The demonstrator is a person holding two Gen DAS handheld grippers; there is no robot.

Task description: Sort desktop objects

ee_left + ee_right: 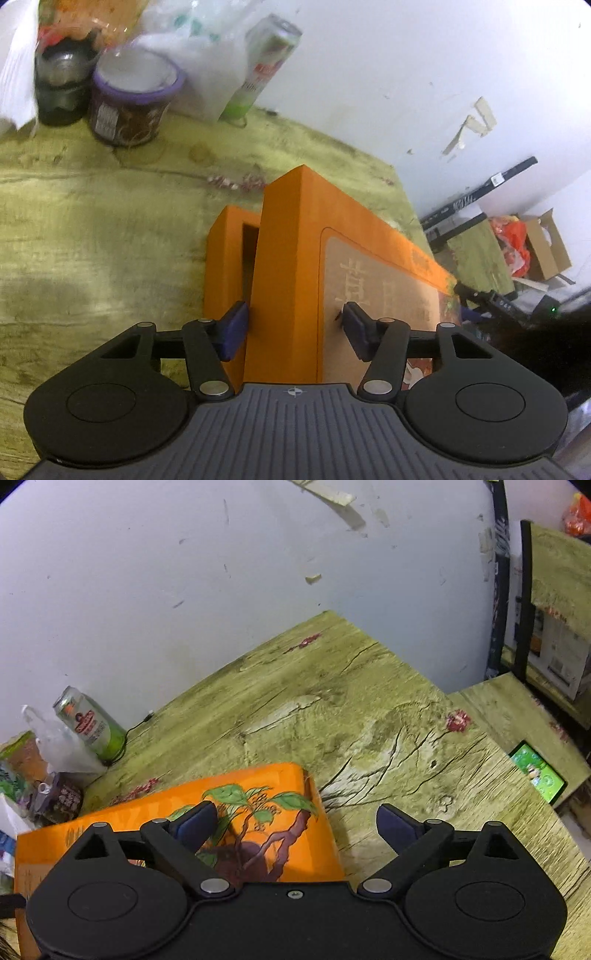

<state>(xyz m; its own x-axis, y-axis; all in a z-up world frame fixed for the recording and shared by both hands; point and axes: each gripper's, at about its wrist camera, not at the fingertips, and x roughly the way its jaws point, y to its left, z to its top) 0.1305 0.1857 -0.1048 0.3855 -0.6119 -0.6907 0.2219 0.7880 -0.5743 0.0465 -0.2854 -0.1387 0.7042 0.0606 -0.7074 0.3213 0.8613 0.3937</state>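
An orange box lid with a tan printed panel stands tilted up over the orange box base on the green wood-grain table. My left gripper straddles the lid's near corner, with one blue pad against its side wall and the other on the printed face, shut on it. In the right wrist view the orange box shows a tree drawing. My right gripper hangs above its right end, open, with nothing between its fingers.
A green and white can, a purple-rimmed cup, a dark jar and plastic bags crowd the table's far corner by the wall. A lit phone lies on a lower shelf to the right. A cardboard box stands on the floor.
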